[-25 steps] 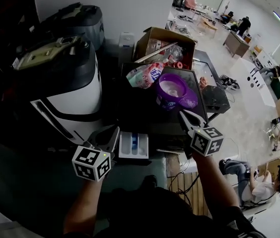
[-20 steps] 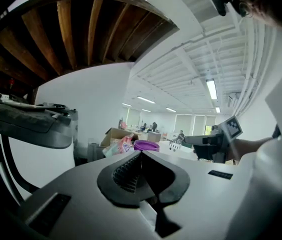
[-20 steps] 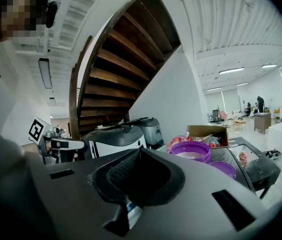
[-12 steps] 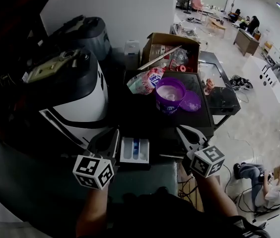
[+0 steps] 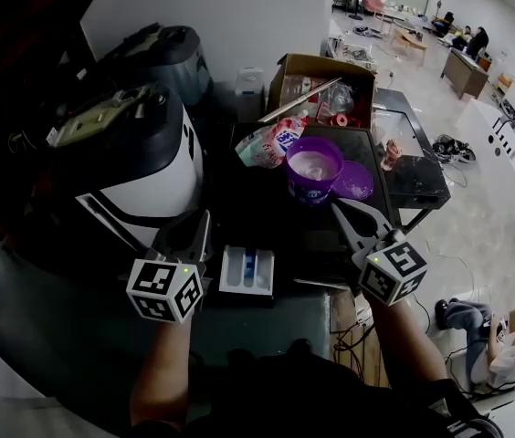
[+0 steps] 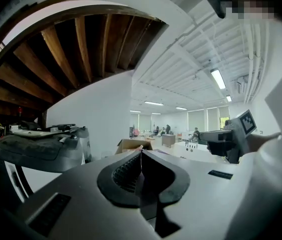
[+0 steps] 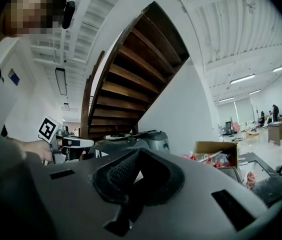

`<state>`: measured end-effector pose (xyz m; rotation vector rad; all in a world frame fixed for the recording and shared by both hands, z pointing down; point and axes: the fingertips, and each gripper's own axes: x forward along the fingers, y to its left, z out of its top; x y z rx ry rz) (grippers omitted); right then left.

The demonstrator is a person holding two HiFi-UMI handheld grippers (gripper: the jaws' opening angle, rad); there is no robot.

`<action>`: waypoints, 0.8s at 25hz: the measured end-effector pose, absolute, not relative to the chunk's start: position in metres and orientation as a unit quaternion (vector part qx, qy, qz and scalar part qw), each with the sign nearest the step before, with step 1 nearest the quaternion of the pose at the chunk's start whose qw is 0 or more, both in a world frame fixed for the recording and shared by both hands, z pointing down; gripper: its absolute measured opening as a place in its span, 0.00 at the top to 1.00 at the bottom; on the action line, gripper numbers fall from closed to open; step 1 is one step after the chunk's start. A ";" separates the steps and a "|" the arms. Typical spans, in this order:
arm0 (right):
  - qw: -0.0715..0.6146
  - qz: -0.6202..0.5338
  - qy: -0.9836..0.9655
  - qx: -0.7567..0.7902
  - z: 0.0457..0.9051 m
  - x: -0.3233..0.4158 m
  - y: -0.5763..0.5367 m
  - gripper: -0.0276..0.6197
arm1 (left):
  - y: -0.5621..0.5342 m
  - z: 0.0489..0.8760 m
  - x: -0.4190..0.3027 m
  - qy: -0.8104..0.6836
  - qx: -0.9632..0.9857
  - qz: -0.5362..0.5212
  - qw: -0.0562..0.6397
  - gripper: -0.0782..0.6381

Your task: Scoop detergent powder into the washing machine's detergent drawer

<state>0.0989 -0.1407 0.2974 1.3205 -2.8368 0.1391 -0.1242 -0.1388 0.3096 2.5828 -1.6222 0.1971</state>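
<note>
The detergent drawer (image 5: 246, 272) projects open from the washing machine's (image 5: 257, 217) front edge toward the person, with free room on both sides. The left gripper (image 5: 204, 219) and right gripper (image 5: 337, 205) flank it, held roughly level. Both jaws are clenched and empty, the right's just closed. The uncovered purple detergent tub (image 5: 312, 167) stands near the top's rear edge.

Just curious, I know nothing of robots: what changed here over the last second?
The left gripper and right gripper both rose slightly. The right gripper's jaws have just been closing, with nothing between them; the left's are shut and empty. The round purple plastic tub of white powder, its purple lid beside it and the pulled-out white plastic detergent drawer stayed put.
</note>
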 end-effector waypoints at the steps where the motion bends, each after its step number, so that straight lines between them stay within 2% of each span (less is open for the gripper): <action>1: 0.000 0.040 -0.906 0.422 0.291 0.099 -0.143 0.94 | -0.140 0.307 -0.126 -0.534 0.842 0.062 0.042 0.88; 6: -0.008 0.035 -0.903 0.429 0.283 0.097 -0.143 0.94 | -0.138 0.303 -0.134 -0.552 0.831 0.044 0.050 0.88; 11: 0.019 0.036 -0.894 0.447 0.302 0.099 -0.138 0.94 | -0.128 0.316 -0.139 -0.562 0.824 0.053 0.050 0.88; 20: 0.027 0.050 -0.896 0.441 0.317 0.093 -0.129 0.94 | -0.120 0.330 -0.134 -0.545 0.834 0.050 0.063 0.88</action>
